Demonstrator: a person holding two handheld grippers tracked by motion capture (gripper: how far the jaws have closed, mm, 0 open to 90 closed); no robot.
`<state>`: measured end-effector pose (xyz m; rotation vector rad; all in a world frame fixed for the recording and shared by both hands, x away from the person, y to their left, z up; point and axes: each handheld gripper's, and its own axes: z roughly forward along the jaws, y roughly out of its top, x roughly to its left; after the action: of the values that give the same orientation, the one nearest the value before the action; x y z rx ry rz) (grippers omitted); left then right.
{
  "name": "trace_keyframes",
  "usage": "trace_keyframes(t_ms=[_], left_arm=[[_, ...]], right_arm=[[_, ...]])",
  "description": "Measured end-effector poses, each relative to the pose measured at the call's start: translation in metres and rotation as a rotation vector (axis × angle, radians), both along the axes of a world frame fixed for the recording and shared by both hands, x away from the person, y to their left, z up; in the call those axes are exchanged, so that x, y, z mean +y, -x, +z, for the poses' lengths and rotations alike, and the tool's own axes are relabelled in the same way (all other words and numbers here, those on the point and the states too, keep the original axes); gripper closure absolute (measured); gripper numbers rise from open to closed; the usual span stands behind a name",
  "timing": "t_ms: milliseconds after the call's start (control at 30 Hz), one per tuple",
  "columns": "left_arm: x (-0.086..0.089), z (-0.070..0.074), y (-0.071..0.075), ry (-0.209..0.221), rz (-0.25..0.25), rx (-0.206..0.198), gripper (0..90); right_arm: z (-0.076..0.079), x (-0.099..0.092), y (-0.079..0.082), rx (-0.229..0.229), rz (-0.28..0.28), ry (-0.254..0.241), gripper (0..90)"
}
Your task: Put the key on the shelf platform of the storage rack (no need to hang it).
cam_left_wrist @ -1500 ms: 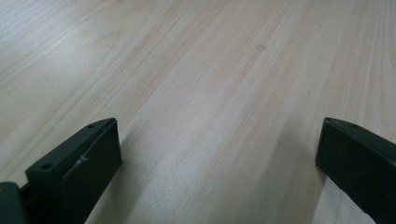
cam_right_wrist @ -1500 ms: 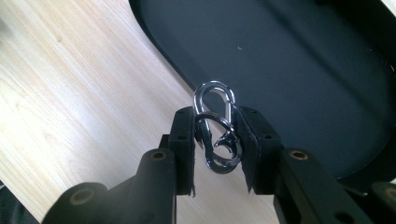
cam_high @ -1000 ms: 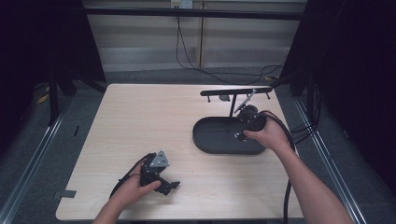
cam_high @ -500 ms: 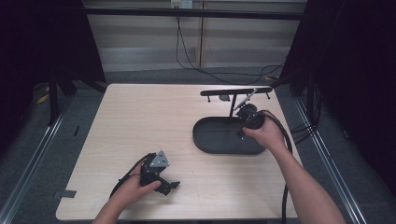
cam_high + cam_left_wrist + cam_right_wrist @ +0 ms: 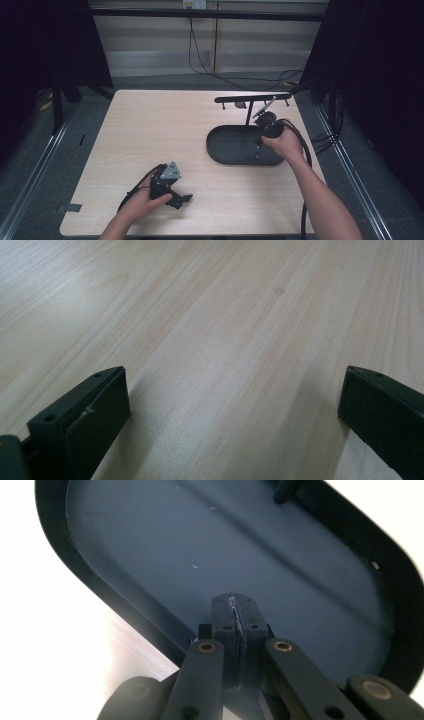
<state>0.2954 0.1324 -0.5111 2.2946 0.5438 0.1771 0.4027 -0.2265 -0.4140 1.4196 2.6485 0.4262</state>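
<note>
A black oval tray (image 5: 227,146) lies on the right half of the wooden table (image 5: 150,130). A thin post rises from its back edge and carries a black crossbar (image 5: 240,99). My right gripper (image 5: 265,131) hangs over the tray's right end, close to the post, held by a hand. In the right gripper view its jaws are pressed together (image 5: 235,607) above the bare tray floor (image 5: 165,535), with nothing visible between them. My left gripper (image 5: 181,199) rests on the table at the front left, and its jaws stand wide apart (image 5: 232,400) over bare wood.
Cables trail from both grippers, the right one looping off the table's right side (image 5: 302,150). Metal rails run along the floor on both sides of the table. The post's foot (image 5: 285,490) shows at the tray's far rim in the right gripper view.
My right gripper has shifted a little back and to the right over the tray, closer to the post. The left gripper has stayed put.
</note>
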Motion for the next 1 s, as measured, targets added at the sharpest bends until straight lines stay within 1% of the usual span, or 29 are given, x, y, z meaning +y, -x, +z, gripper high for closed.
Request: trace_keyframes(t_ms=[67, 133, 167, 200, 300, 333, 400, 567, 667, 833, 867, 933, 967, 1000], left_arm=[[0.0, 0.0, 0.0, -0.001, 0.0, 0.001, 0.0], [0.0, 0.0, 0.0, -0.001, 0.0, 0.001, 0.0], [0.0, 0.0, 0.0, -0.001, -0.001, 0.002, 0.0], [0.0, 0.0, 0.0, -0.001, -0.001, 0.002, 0.0], [0.0, 0.0, 0.0, -0.001, -0.001, 0.002, 0.0], [0.0, 0.0, 0.0, -0.001, -0.001, 0.002, 0.0], [0.0, 0.0, 0.0, -0.001, -0.001, 0.002, 0.0], [0.0, 0.0, 0.0, -0.002, -0.001, 0.002, 0.0], [0.0, 0.0, 0.0, -0.002, -0.001, 0.002, 0.0], [0.0, 0.0, 0.0, -0.002, -0.002, 0.002, 0.0], [0.001, 0.001, -0.001, -0.015, -0.013, -0.002, 0.0], [0.001, 0.001, -0.001, -0.015, -0.013, -0.003, 0.0], [0.001, 0.001, -0.001, -0.015, -0.012, -0.003, 0.0], [0.001, 0.001, -0.001, -0.015, -0.012, -0.004, 0.0]], right_arm=[[-0.003, -0.001, -0.001, -0.001, -0.004, 0.008, 89.3], [-0.006, -0.002, -0.003, -0.016, -0.005, 0.006, 89.2], [-0.007, -0.002, -0.003, -0.017, -0.007, 0.004, 89.2], [-0.008, -0.001, -0.003, -0.015, -0.018, 0.004, 89.1], [-0.011, 0.0, -0.004, -0.018, -0.017, 0.008, 88.9], [-0.013, 0.001, -0.004, -0.023, -0.012, 0.016, 88.8], [-0.013, 0.002, -0.004, -0.032, -0.014, 0.013, 88.6], [-0.014, 0.001, -0.005, -0.034, -0.019, 0.014, 88.0], [-0.014, 0.0, -0.005, -0.035, -0.032, 0.007, 84.9], [-0.015, -0.003, -0.005, -0.04, -0.024, 0.011, 82.0], [-0.015, -0.004, -0.003, -0.04, -0.024, 0.007, 80.4], [-0.015, -0.004, -0.003, -0.04, -0.02, 0.006, 79.5], [-0.015, -0.004, -0.002, -0.034, -0.027, 0.0, 78.7], [-0.014, -0.005, -0.001, -0.045, -0.022, 0.0, 76.7]])
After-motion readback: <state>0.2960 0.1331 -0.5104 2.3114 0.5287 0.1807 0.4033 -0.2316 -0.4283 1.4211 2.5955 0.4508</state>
